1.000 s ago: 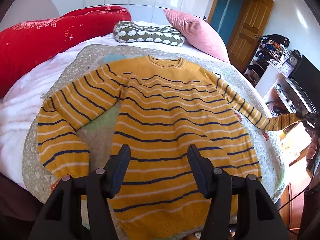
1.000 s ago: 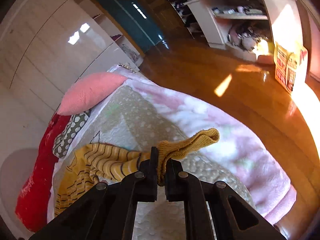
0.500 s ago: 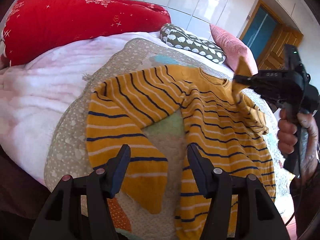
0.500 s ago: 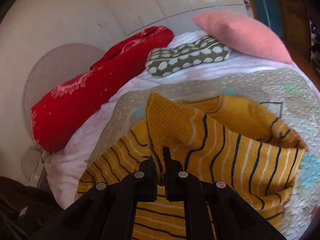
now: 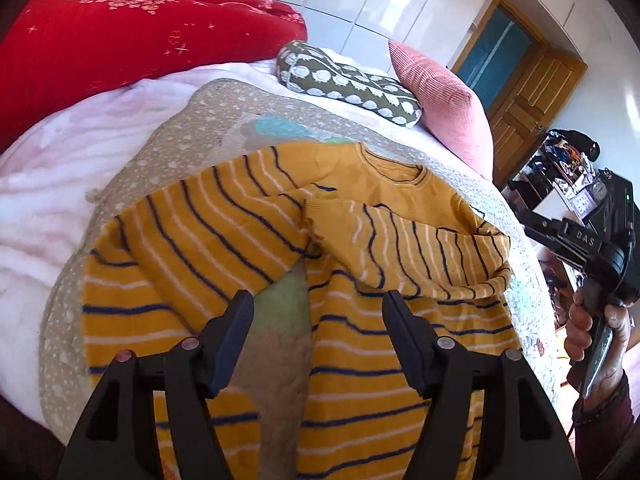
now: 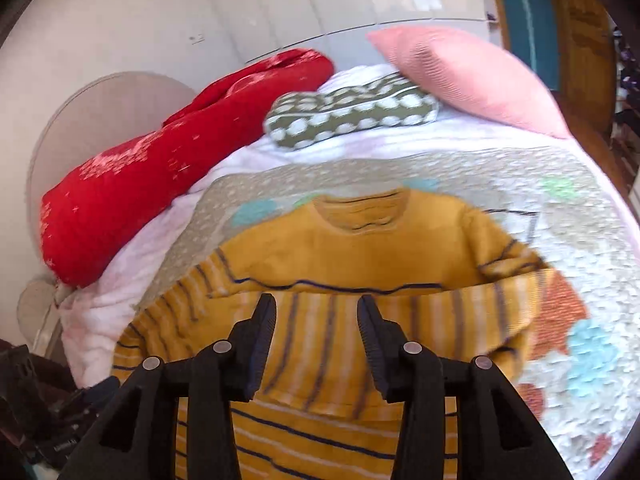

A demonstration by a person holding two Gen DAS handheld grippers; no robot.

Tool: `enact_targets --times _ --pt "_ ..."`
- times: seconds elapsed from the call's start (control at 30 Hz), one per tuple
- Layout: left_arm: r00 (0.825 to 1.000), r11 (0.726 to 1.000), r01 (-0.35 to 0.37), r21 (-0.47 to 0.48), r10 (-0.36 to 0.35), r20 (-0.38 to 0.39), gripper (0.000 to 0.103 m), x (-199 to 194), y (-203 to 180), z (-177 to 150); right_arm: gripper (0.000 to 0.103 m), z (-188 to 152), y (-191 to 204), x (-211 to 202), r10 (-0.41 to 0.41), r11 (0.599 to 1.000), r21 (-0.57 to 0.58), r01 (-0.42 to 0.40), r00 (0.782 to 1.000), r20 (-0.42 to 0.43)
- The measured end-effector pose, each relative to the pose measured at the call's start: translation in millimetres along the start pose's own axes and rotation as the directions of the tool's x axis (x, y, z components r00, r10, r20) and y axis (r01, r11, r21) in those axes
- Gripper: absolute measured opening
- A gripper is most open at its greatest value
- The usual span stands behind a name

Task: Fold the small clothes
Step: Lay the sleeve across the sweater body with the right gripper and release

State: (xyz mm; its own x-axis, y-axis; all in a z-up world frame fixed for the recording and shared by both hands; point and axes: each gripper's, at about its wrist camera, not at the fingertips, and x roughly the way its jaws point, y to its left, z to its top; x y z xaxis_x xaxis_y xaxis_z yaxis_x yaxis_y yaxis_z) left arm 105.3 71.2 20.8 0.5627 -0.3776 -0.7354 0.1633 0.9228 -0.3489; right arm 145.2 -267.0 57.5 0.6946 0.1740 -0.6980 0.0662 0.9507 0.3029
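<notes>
Broadly, a bed [image 5: 60, 184] fills both views, covered by a pale pink-and-white blanket with a beige patterned quilt [image 5: 176, 148] spread on top. Along the far side lie a long red cushion [image 5: 120, 40], a green pillow with white spots [image 5: 348, 84] and, to the right, a pink ribbed pillow [image 5: 444, 100]; a wooden door [image 5: 532, 100] stands beyond them at the far right.

On the quilt lies a mustard sweater with navy and white stripes [image 5: 392, 340], flat, neckline toward the far pillows. Its right sleeve [image 5: 416, 248] is folded across the chest, the cuff reaching about the middle of the body, while the left sleeve [image 5: 172, 264] stretches out to the left and bends back toward the near edge.

The left gripper [image 5: 318, 328] hovers over the near part of the sweater, between the left sleeve and the body — its jaws are opening and nothing sits between them. The right gripper [image 6: 316, 328], held in a hand [image 5: 596, 336] at the right edge of the bed, is just above the folded sleeve; its jaws are opening too, the pads clear of the knit, gripping nothing. The right wrist view is a little blurred.
</notes>
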Motion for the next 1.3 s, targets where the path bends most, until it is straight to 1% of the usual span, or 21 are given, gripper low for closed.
enact_targets --times 0.1,0.17,0.23,0.3,0.33,0.37,0.4,0.47,0.5,0.6,0.67,0.73,0.8,0.83,0.87,0.9,0.93,1.03,1.17,1.27,1.3 --pt "0.999 1.0 0.014 0.0 -0.014 -0.049 0.066 36.2 -10.4 22.3 0.051 -2.1 -68.0 -5.9 -0.12 0.986 0.119 0.119 0.993 -0.003" --pt "0.997 1.0 0.004 -0.001 -0.004 -0.078 0.066 62.5 -14.9 34.6 0.051 -8.5 -105.6 -4.4 -0.154 0.971 0.185 0.154 0.988 -0.012" --pt "0.993 1.0 -0.016 -0.001 0.016 -0.118 0.066 87.7 -18.0 40.7 0.051 -15.3 -130.9 5.5 -0.16 0.962 0.216 0.164 0.986 -0.04" --pt "0.986 0.999 -0.046 0.003 0.045 -0.162 0.064 109.0 -20.1 41.9 0.051 -20.9 -142.9 21.4 -0.119 0.964 0.229 0.132 0.991 -0.068" --pt "0.982 0.999 -0.049 0.003 0.048 -0.184 0.059 117.6 -20.9 41.8 0.051 -22.1 -145.6 30.2 -0.086 0.967 0.236 0.101 0.994 -0.073" --pt "0.978 0.999 -0.051 0.004 0.051 -0.204 0.036 123.2 -21.8 40.8 0.051 -22.6 -146.6 39.7 -0.055 0.967 0.244 0.072 0.995 -0.078" --pt "0.972 0.998 -0.057 0.006 0.057 -0.228 0.019 128.7 -23.5 40.3 0.051 -23.3 -145.8 49.8 -0.025 0.966 0.256 0.046 0.996 -0.086" --pt "0.97 0.998 -0.069 -0.002 0.066 -0.236 0.016 130.4 -28.0 43.9 0.015 -21.9 -140.1 70.4 0.07 0.958 0.284 -0.03 0.989 -0.133" --pt "0.973 0.997 -0.073 0.01 0.073 -0.221 0.015 126.6 -33.1 47.5 0.014 -18.0 -139.3 71.7 0.077 0.955 0.295 -0.035 0.988 -0.132" --pt "0.987 0.999 -0.051 0.018 0.054 -0.154 0.015 110.0 -47.2 62.0 0.014 5.5 -142.0 50.7 0.047 0.954 0.297 -0.031 0.998 -0.047" --pt "0.993 0.998 -0.066 0.012 0.067 -0.1 0.014 103.1 -51.2 70.9 0.014 21.6 -141.3 37.9 -0.003 0.961 0.276 0.004 1.0 -0.003" --pt "0.988 0.991 -0.132 -0.006 0.132 -0.079 0.014 106.7 -46.3 76.5 0.02 32.4 -135.3 35.8 -0.043 0.974 0.223 0.04 0.999 0.009" --pt "0.974 0.978 -0.207 -0.028 0.203 -0.099 0.014 119.2 -33.0 77.9 0.023 37.8 -131.2 34.4 -0.058 0.985 0.164 0.054 0.998 0.021" --pt "0.967 0.972 -0.23 -0.04 0.224 -0.121 0.014 127.2 -25.0 77.8 0.035 38.0 -132.7 31.2 -0.058 0.986 0.156 0.054 0.998 0.027" --pt "0.963 0.971 -0.232 -0.052 0.222 -0.154 0.014 135.9 -16.1 75.9 0.04 35.4 -137.4 26.2 -0.054 0.985 0.168 0.046 0.998 0.041" --pt "0.961 0.973 -0.222 -0.062 0.208 -0.182 0.014 142.8 -8.7 74.2 0.053 30.1 -143.4 21.0 -0.063 0.981 0.189 0.051 0.996 0.056" --pt "0.961 0.975 -0.213 -0.069 0.197 -0.194 0.014 146.7 -3.0 74.4 0.055 23.7 -148.4 17.7 -0.082 0.977 0.202 0.068 0.995 0.058" --pt "0.968 0.979 -0.189 -0.07 0.174 -0.178 0.015 145.9 2.3 74.1 0.055 -2.8 -156.3 21.5 -0.078 0.98 0.184 0.078 0.997 -0.007" --pt "0.966 0.978 -0.201 -0.055 0.189 -0.177 0.016 146.8 -0.6 74.1 0.055 -47.6 -146.4 42.9 -0.059 0.991 0.117 0.07 0.994 -0.096" --pt "0.96 0.973 -0.229 -0.03 0.221 -0.173 0.016 148.2 -7.4 73.6 0.054 -60.5 -129.0 64.6 -0.108 0.992 0.047 0.114 0.988 -0.108" --pt "0.957 0.971 -0.24 -0.021 0.233 -0.173 0.016 147.0 -10.6 74.2 0.033 -59.0 -124.5 68.8 -0.126 0.991 0.025 0.129 0.987 -0.098"
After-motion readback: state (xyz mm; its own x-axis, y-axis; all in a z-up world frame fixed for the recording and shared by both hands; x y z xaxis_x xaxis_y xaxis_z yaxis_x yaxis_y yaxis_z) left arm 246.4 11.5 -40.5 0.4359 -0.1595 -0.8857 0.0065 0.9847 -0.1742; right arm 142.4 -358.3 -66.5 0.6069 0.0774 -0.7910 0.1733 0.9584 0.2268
